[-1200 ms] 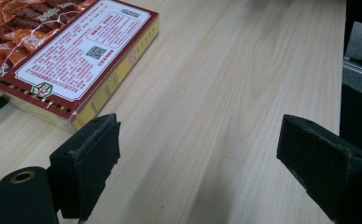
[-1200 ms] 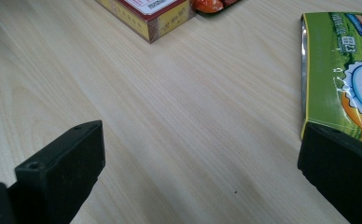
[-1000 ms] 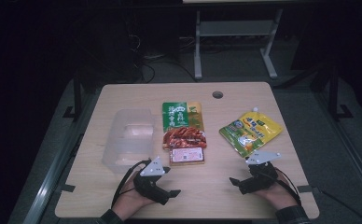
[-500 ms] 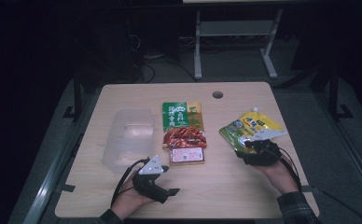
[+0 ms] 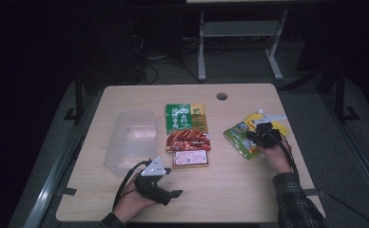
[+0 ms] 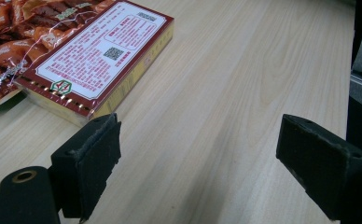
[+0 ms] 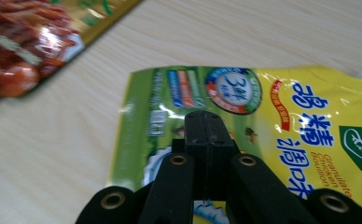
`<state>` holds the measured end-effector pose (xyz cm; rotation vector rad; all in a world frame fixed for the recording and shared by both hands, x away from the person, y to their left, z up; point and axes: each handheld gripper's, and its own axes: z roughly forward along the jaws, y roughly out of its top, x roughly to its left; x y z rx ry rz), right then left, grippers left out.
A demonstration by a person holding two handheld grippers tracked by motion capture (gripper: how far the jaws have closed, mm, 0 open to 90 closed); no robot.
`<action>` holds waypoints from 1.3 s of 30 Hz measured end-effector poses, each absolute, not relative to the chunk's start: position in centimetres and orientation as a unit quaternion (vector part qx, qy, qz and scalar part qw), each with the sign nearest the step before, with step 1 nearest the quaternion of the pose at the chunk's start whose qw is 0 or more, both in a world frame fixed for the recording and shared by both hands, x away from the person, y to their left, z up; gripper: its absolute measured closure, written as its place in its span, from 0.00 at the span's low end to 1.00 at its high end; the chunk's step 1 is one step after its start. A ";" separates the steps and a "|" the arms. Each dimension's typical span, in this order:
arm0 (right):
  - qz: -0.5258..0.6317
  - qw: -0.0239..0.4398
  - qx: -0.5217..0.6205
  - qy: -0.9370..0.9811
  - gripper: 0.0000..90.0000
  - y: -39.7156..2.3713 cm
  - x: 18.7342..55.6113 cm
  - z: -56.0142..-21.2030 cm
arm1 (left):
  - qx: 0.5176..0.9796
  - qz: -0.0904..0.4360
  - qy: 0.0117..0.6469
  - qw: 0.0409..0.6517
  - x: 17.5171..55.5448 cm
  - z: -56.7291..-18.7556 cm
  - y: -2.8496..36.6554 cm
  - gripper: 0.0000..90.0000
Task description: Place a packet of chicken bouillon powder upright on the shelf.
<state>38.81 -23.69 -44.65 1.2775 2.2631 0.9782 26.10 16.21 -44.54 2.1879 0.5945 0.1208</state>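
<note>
A yellow and green bouillon pouch (image 5: 239, 135) lies flat on the right of the wooden table (image 5: 239, 194). My right gripper (image 5: 259, 137) hovers over its near end. In the right gripper view the jaws (image 7: 206, 122) have just been closing and are now pressed together over the pouch (image 7: 286, 102), with nothing seen between them. My left gripper (image 5: 173, 191) rests low at the front left, pointing right. In the left gripper view it (image 6: 198, 158) stands open over bare wood, beside a red and yellow box (image 6: 100, 56).
A green and red snack bag (image 5: 186, 124) lies mid-table with the red box (image 5: 190, 158) at its near end. A clear plastic container (image 5: 130, 140) stands to the left. A cable hole (image 5: 221, 96) sits near the far edge. A metal frame (image 5: 239, 42) stands behind the table.
My right hand has moved away from the front edge toward the pouch, and its gripper has gone from open to shut. The left gripper has stayed put.
</note>
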 end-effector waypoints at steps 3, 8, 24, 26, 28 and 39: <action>0.346 0.185 0.454 0.800 1.00 -23.8 39.4 -45.3 | 0.873 0.048 0.239 0.423 26.1 -44.5 16.3 0.14; 0.339 0.192 0.453 0.802 1.00 -24.0 39.5 -45.8 | 0.875 0.046 0.237 0.420 26.1 -44.6 16.2 0.14; 0.332 0.168 0.411 0.832 1.00 -23.1 36.7 -45.5 | 0.878 0.048 0.231 0.417 26.0 -44.5 16.3 0.14; 0.330 0.163 0.408 0.836 1.00 -22.9 36.3 -45.4 | 0.878 0.048 0.231 0.417 26.0 -44.5 16.3 0.14; 0.328 0.163 0.398 0.841 1.00 -22.7 35.7 -45.3 | 0.878 0.049 0.228 0.417 26.0 -44.5 16.3 0.14; 0.325 0.147 0.357 0.864 1.00 -21.8 33.1 -45.1 | 0.878 0.044 0.230 0.417 25.8 -44.6 16.2 0.15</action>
